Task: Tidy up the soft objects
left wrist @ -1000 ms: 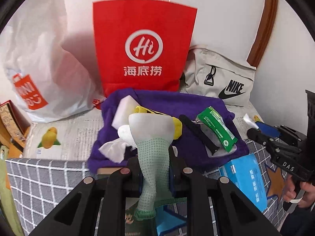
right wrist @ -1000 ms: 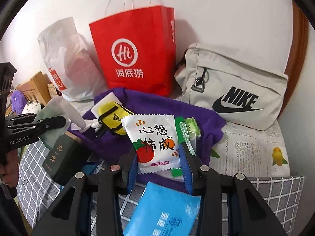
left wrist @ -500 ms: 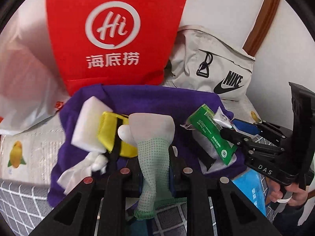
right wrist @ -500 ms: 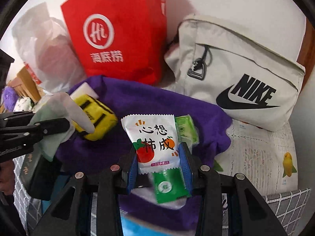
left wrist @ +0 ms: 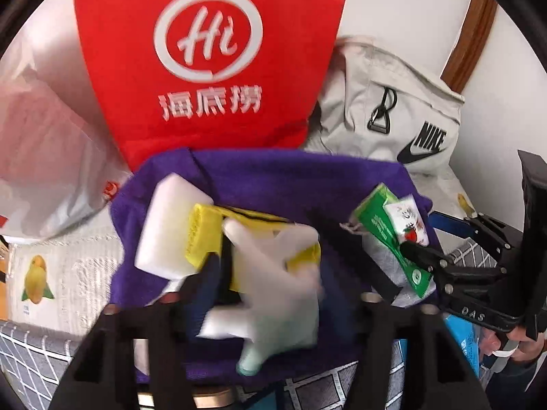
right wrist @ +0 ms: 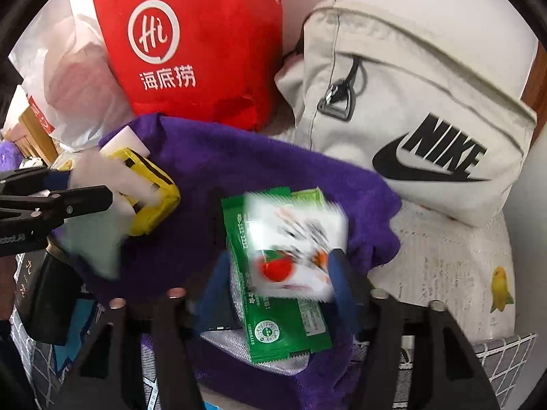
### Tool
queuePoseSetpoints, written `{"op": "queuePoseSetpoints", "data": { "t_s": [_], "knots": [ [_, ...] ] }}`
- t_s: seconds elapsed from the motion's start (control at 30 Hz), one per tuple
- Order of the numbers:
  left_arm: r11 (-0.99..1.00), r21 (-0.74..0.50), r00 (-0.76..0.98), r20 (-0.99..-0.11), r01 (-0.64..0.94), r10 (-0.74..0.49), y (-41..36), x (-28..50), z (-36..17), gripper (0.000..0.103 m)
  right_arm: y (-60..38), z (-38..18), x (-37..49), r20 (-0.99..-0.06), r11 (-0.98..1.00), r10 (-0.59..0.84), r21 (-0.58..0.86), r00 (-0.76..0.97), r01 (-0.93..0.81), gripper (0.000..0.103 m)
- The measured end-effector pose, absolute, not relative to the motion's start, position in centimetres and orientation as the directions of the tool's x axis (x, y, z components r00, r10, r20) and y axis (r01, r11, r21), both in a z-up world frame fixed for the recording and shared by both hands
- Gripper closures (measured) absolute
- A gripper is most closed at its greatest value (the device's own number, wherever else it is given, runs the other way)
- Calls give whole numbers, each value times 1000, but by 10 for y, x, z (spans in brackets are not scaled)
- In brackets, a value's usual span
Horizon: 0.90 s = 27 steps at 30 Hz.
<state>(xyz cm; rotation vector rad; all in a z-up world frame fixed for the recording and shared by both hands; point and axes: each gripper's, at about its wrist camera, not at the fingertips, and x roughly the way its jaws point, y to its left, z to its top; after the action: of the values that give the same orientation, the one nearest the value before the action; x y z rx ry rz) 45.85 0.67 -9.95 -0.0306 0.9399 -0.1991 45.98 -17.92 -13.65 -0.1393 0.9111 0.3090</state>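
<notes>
Left gripper [left wrist: 270, 294]: jaws just opened, spread wide; the glove [left wrist: 277, 294] is loose between them, blurred, over the purple towel [left wrist: 273, 177]. Right gripper [right wrist: 277, 283]: also just opened, with the snack packet [right wrist: 294, 242] free, above the green packet [right wrist: 273, 324]. Both items look light and limp; I'd regrip the glove at the cuff and the packet at a sealed edge, since film may slip. The towel already carries a yellow pouch [left wrist: 201, 235] and a white sponge [left wrist: 167, 229]. Behind: red paper bag [left wrist: 205, 58], beige Nike bag [right wrist: 410, 119], white plastic bag [left wrist: 44, 157]; contents hidden.
</notes>
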Motion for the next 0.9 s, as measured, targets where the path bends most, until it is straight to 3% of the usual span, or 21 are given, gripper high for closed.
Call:
{"op": "queuePoseSetpoints", "data": {
  "t_s": [0.1, 0.57, 0.9],
  "knots": [
    [984, -103, 592, -787, 148, -172, 11, 455, -92, 31, -175, -132, 456, -783, 943, 185, -28, 594, -331, 30],
    [996, -12, 644, -762, 83, -63, 17, 408, -60, 31, -174, -100, 421, -750, 950, 211, 6, 626, -312, 30],
    [1000, -4, 682, -731, 27, -22, 21, 332, -39, 15, -174, -73, 354, -723, 958, 226, 41, 653, -285, 22]
  ]
}}
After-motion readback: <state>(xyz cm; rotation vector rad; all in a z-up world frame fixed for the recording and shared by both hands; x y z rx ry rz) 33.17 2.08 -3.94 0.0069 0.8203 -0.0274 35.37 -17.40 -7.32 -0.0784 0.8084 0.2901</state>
